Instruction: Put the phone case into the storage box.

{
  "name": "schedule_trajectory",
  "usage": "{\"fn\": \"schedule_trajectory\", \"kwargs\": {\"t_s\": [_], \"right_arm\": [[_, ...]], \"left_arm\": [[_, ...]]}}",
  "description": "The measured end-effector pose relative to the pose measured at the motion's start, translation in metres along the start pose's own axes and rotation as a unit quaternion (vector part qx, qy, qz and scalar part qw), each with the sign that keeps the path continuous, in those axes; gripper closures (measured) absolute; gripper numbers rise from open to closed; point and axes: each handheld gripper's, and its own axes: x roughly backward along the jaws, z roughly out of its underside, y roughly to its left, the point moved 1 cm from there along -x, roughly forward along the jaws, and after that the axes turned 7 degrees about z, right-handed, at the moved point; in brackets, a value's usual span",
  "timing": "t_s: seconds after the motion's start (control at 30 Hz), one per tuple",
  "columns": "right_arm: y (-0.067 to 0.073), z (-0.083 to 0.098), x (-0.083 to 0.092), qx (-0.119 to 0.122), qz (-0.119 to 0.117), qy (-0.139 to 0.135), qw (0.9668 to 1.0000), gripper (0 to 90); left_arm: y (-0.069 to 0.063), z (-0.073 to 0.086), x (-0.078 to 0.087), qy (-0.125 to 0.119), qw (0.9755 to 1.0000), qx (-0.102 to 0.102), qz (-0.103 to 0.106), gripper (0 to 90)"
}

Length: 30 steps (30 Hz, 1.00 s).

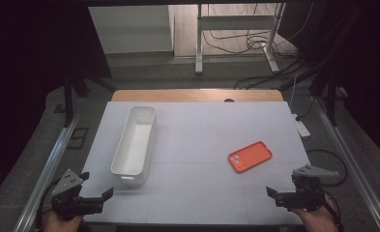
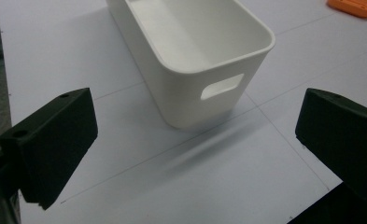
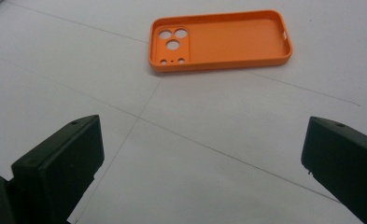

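Observation:
An orange phone case (image 1: 249, 156) lies open side up on the white table top (image 1: 202, 130), right of centre; in the right gripper view the phone case (image 3: 221, 40) sits ahead of the jaws. A long white bin (image 1: 135, 138) stands left of centre, empty, and its handle end is close in front of the left gripper as the bin (image 2: 195, 51). My left gripper (image 1: 96, 189) rests at the near left corner, jaws wide apart and empty. At the near right, my right gripper (image 1: 273, 195) is open too, nothing between its jaws.
A wooden strip (image 1: 197, 95) runs along the table's far edge. Beyond it are a desk frame (image 1: 236, 29) and floor cables. A white power strip (image 1: 301, 127) lies off the right edge. Metal rails flank the table.

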Motion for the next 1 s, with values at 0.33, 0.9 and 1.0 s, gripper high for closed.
{"fn": "schedule_trajectory", "kwargs": {"t_s": [0.33,0.9,1.0], "right_arm": [[0.001,-0.001,-0.002,0.006,-0.006,0.010,0.9999,0.0],[-0.001,-0.009,-0.009,0.010,0.008,-0.004,0.9999,0.0],[-0.001,-0.010,-0.011,0.013,0.011,-0.005,0.9998,0.0]], "left_arm": [[0.000,0.000,0.000,0.001,1.0000,0.001,0.002,0.3],[0.002,0.000,0.000,0.001,1.0000,0.006,0.007,0.6],[0.002,0.000,0.000,0.002,0.9999,0.007,0.007,0.4]]}}
